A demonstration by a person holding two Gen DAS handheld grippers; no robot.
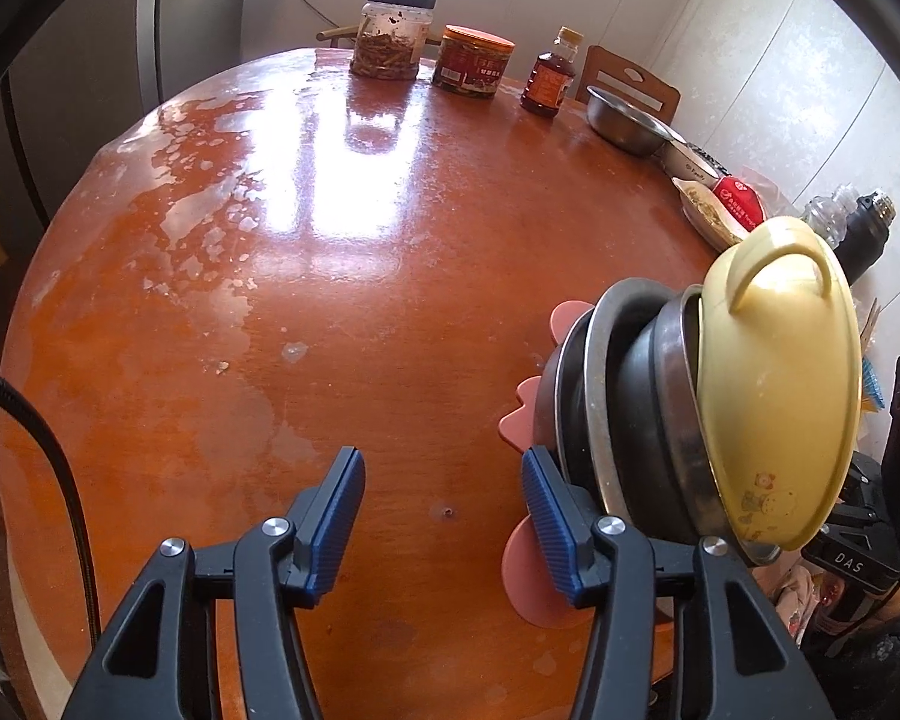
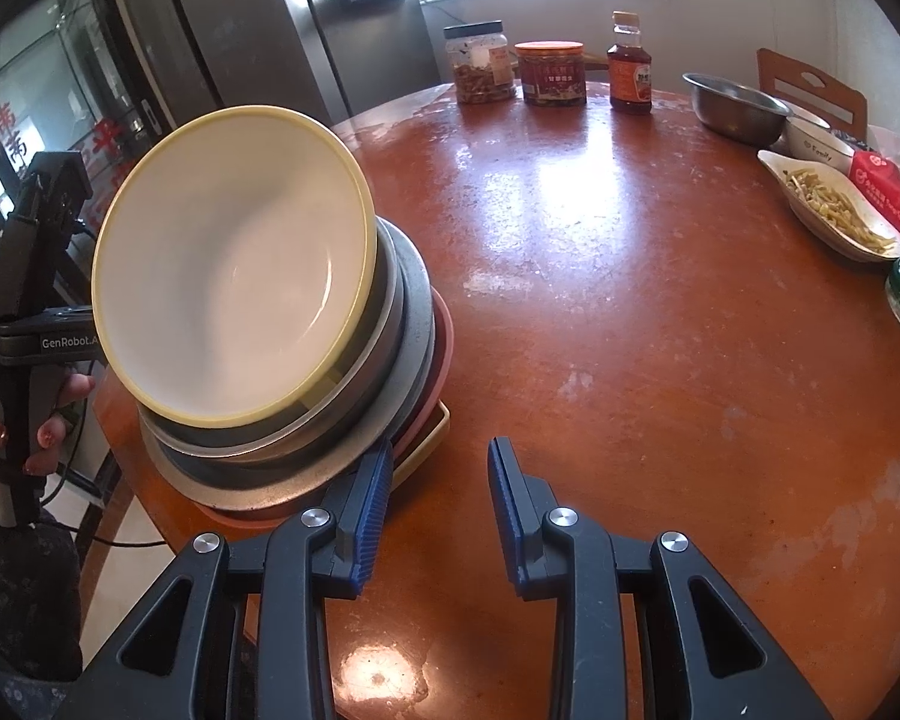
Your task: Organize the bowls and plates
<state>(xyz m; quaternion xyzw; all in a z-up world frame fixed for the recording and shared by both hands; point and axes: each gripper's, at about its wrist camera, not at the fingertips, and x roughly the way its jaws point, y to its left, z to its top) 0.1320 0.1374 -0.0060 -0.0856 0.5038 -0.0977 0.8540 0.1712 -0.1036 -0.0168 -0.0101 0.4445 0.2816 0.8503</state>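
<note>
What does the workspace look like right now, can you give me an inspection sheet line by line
Surface: round orange table, glossy, pale worn patches.
Job's things: yellow bowl leaning atop tilted stack of metal plates in pink rack.
Clutter: two jars, sauce bottle, steel bowl, dish of food, red packet.
Grippers: left tongs open, empty; right tongs open, empty.
Cables: black cable at table edge.
Surroundings: fridge, chair, window.

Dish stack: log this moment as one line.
dish stack: tilted, yellow bowl on top | left tongs: open, empty | right tongs: open, empty, beside stack | table
</note>
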